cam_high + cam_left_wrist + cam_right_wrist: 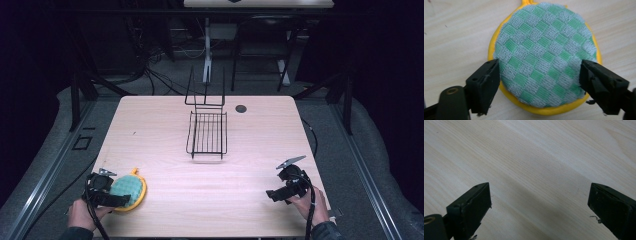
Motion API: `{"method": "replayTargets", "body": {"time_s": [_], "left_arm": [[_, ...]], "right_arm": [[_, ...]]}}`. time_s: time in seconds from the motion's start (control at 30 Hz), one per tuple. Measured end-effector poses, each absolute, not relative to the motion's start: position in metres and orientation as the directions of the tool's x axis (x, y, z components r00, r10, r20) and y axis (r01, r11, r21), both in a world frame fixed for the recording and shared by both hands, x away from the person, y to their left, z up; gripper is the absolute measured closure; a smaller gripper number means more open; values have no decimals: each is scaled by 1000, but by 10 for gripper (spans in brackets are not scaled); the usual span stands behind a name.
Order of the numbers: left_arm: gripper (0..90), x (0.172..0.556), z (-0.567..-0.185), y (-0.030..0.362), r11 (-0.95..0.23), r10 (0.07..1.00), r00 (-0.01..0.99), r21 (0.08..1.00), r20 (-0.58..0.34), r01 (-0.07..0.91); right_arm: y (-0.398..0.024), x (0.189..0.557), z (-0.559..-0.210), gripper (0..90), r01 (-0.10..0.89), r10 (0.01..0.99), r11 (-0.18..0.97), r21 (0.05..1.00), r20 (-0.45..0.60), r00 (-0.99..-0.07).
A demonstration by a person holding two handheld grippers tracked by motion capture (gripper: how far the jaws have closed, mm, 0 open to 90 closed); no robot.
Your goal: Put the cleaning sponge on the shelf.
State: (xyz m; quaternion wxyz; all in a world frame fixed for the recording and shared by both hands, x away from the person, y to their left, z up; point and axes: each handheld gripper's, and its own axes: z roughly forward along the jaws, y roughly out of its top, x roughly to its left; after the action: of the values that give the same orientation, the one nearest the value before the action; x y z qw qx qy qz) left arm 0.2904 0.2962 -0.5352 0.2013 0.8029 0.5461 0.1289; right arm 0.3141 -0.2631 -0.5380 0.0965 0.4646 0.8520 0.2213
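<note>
A round pot holder (pixel 544 57) with a green and grey checked face and a yellow border lies flat on the near left part of the worktop (pixel 210 195), its small yellow loop pointing away from the person. The left hand-held gripper (pixel 539 82) is above it with its jaws wide open, one at each side of the cloth; in the left gripper view the jaw tips stand at the cloth's edges, and I cannot tell if they touch it. In the high view this hand-held gripper covers the near left side of the pot holder, and the person's left hand (pixel 82 214) holds it from behind. In the middle of the worktop, well apart from the pot holder, stands a black wire rack (pixel 207 132) with a raised back frame. A small dark round hole (pixel 241 108) is in the worktop just beside the rack's far right. The right hand-held gripper (pixel 539 205) is at the near right side, jaws wide open with only bare wood between them, and grips nothing.
</note>
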Motion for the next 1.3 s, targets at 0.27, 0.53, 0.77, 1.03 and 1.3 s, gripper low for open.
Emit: {"method": "replayTargets", "body": {"time_s": [0.27,0.53,0.77,1.03,1.3], "left_arm": [[196,289,-527,280,-356,912,409,521,16,776],[351,297,-534,267,-385,898,439,507,15,771],[490,295,-538,261,-395,894,448,495,12,774],[671,295,-540,260,-396,893,450,488,9,777],[851,295,-542,261,-374,896,444,502,-24,780]], "right_arm": [[-263,314,-537,41,749,833,474,463,38,-551],[-263,315,-538,43,751,833,476,457,41,-552],[-262,315,-539,50,750,831,478,456,40,-554],[-262,315,-539,51,756,832,479,446,45,-553],[-263,315,-540,51,755,830,481,447,46,-556]]}}
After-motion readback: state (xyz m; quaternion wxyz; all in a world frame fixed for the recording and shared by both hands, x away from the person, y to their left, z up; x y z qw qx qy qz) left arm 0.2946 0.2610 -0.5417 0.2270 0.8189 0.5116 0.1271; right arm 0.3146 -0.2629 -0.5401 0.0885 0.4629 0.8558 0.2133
